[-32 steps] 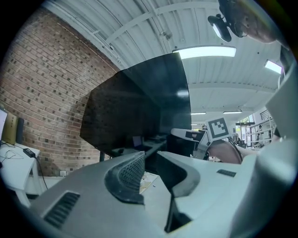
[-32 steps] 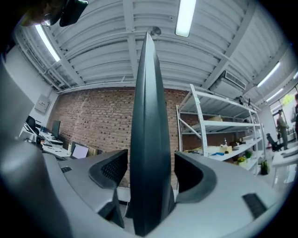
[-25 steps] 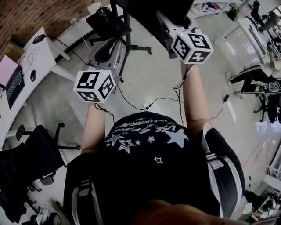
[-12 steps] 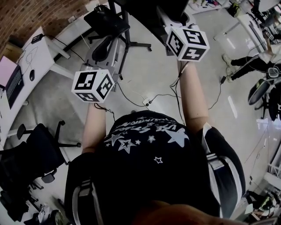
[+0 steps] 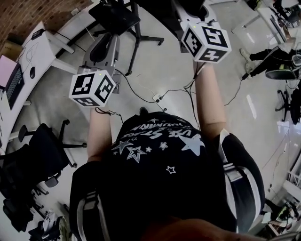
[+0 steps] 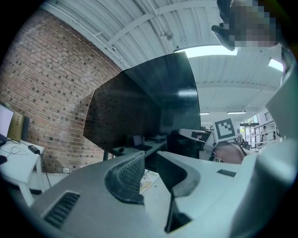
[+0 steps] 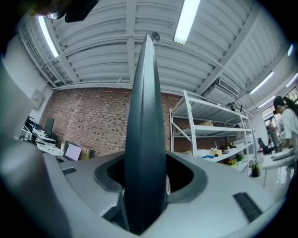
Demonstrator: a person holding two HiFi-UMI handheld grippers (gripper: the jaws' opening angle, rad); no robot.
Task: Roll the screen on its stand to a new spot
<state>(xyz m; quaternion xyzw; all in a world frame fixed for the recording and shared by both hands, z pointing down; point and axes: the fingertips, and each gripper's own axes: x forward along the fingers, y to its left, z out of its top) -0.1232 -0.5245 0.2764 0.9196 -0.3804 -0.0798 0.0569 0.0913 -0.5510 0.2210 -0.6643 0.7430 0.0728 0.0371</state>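
a person (image 5: 160,179) in a dark star-print shirt stands with both arms stretched forward, a tool in each hand. the right tool (image 7: 145,174) has just been closing its jaws and now holds the thin edge of the screen (image 7: 145,116), which stands upright between the pads and fills the gap. the left tool (image 6: 149,160) has its jaws a narrow way apart with nothing between them; it points at the dark panel from the other side, near it but, as far as the views show, not touching. the screen rises just ahead of the person on its stand (image 5: 136,33), whose black legs spread over the grey floor (image 5: 155,70). cables (image 5: 136,94) and a power strip (image 5: 157,98) lie on the floor between the person and the stand's base. further off sit an office chair (image 5: 33,160), a white tabletop (image 5: 42,52) with a laptop (image 5: 11,80), and a brick wall (image 5: 28,14).

judged from this, one side of the screen is gripped and the other hand is not yet set; the roll to a new spot looks wholly or nearly wholly left to do.
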